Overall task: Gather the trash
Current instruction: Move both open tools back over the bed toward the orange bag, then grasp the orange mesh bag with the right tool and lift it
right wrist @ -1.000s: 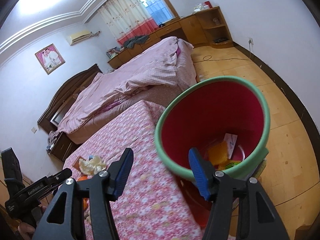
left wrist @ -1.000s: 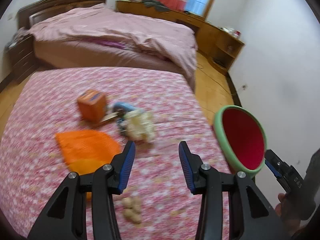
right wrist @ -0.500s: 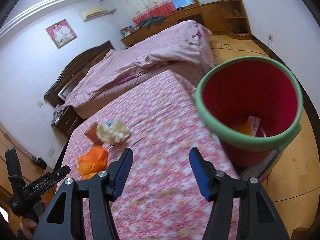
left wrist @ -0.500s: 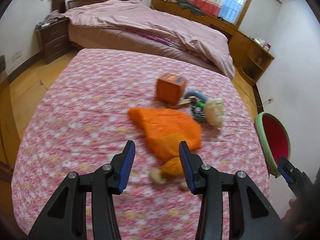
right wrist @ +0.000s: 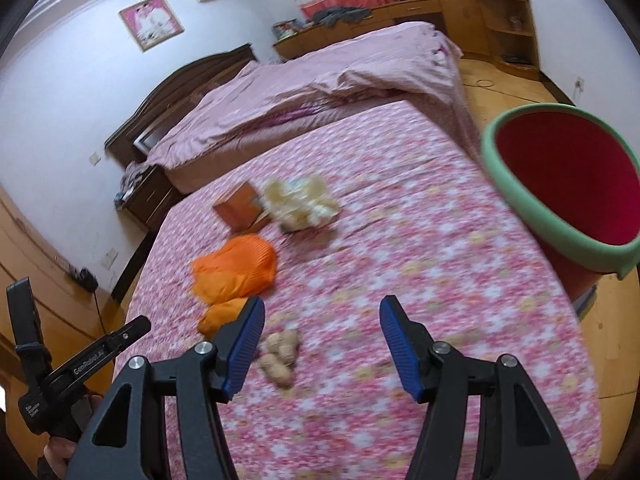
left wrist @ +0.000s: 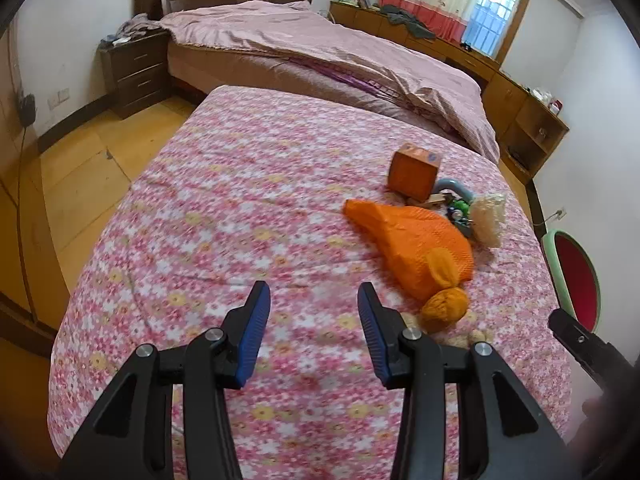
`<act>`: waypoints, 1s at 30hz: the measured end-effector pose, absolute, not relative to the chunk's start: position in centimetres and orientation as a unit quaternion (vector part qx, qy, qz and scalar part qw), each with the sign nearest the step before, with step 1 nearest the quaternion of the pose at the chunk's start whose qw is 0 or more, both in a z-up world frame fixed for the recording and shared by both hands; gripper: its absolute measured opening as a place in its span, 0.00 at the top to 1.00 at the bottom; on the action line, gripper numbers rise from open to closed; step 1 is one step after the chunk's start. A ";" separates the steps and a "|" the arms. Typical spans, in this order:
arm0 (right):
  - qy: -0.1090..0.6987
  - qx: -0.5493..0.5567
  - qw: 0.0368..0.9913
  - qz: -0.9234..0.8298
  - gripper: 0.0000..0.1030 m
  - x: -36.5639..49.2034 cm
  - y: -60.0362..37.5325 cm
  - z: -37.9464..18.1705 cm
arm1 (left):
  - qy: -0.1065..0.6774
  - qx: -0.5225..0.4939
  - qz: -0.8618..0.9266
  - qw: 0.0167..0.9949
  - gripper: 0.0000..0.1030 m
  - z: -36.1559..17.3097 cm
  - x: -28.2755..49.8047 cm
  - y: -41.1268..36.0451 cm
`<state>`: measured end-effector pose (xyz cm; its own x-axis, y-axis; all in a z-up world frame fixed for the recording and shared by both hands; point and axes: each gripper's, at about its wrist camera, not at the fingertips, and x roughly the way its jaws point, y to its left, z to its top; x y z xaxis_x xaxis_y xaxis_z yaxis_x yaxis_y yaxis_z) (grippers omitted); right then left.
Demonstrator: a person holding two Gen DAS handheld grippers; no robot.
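Both spread and unloaded, the left gripper [left wrist: 314, 316] and right gripper [right wrist: 322, 330] hover over bed [right wrist: 440, 248] litter, the red bin [right wrist: 568, 188] standing alongside to receive it.

Only one text can be read. In the right wrist view, the black body of the left tongs [right wrist: 80, 364], seen at the lower left, carries white lettering along its upper arm that reads roughly "GenRobot.AI". A second, smaller white marking sits lower on the same body near the handle, but it is too small to read. The orange box [left wrist: 414, 172] on the bed shows bluish marks on its top face; these are blurred and cannot be made out as letters.
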<state>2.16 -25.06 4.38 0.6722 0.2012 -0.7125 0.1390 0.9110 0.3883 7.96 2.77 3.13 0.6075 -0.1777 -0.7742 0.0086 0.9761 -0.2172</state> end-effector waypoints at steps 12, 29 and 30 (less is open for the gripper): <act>0.442 0.149 0.880 0.084 0.32 5.8 -17.7 2.5 | 0.447 -0.120 -0.019 0.886 0.56 1.2 7.8 6.4; 0.464 0.134 0.872 0.084 0.56 8.4 -15.2 -0.2 | 0.453 -0.125 -0.031 0.882 0.56 0.6 7.7 6.5; 0.460 0.138 0.873 0.087 0.57 8.1 -15.4 0.0 | 0.452 -0.122 -0.034 0.883 0.56 0.7 7.6 6.3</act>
